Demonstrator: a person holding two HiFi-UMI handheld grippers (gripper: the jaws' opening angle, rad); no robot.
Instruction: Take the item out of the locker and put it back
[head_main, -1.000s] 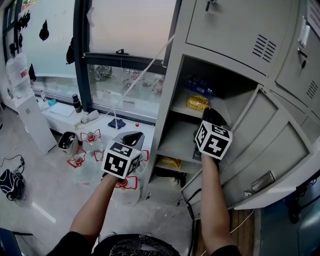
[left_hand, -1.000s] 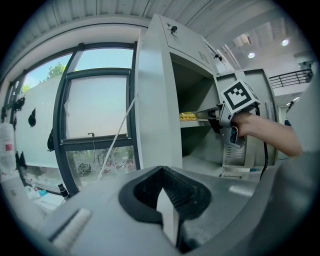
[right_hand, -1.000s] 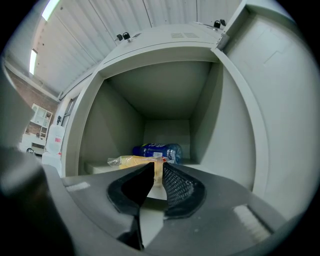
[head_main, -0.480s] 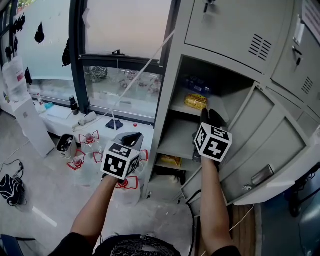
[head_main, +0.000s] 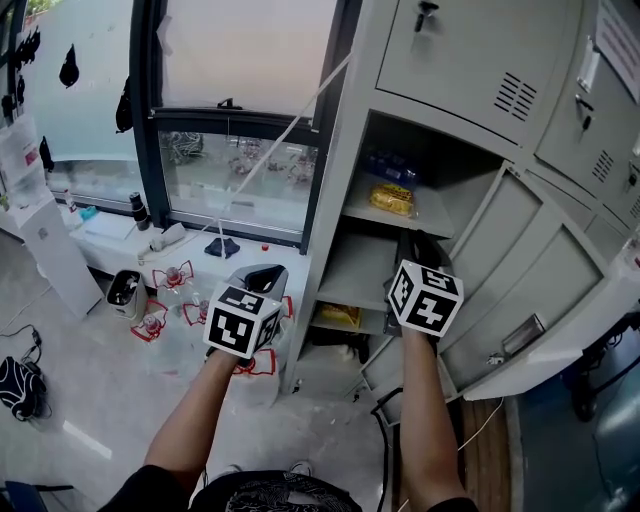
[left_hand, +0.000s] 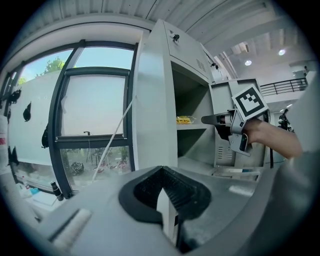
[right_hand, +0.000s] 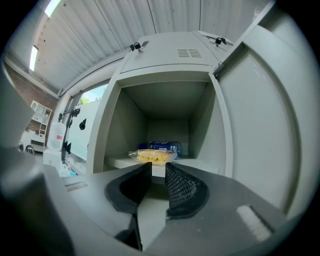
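Observation:
A yellow snack packet (head_main: 393, 199) lies on the upper shelf of the open grey locker (head_main: 345, 150), with a blue packet (head_main: 392, 168) behind it. In the right gripper view the yellow packet (right_hand: 151, 156) sits just beyond the jaws, apart from them. My right gripper (head_main: 415, 240) hangs level in front of that shelf. Its jaws have just been opening and stand a little apart with nothing between them (right_hand: 158, 165). My left gripper (head_main: 262, 275) is held left of the locker, shut and empty (left_hand: 161, 168).
The locker door (head_main: 530, 270) swings open to the right of my right arm. Another yellow packet (head_main: 341, 320) lies on a lower shelf. Bottles and red-handled items (head_main: 170, 290) litter the floor below the window at left.
My right gripper has drawn back a little from the shelf, leaving the yellow packet lying there. The left gripper has stayed where it was.

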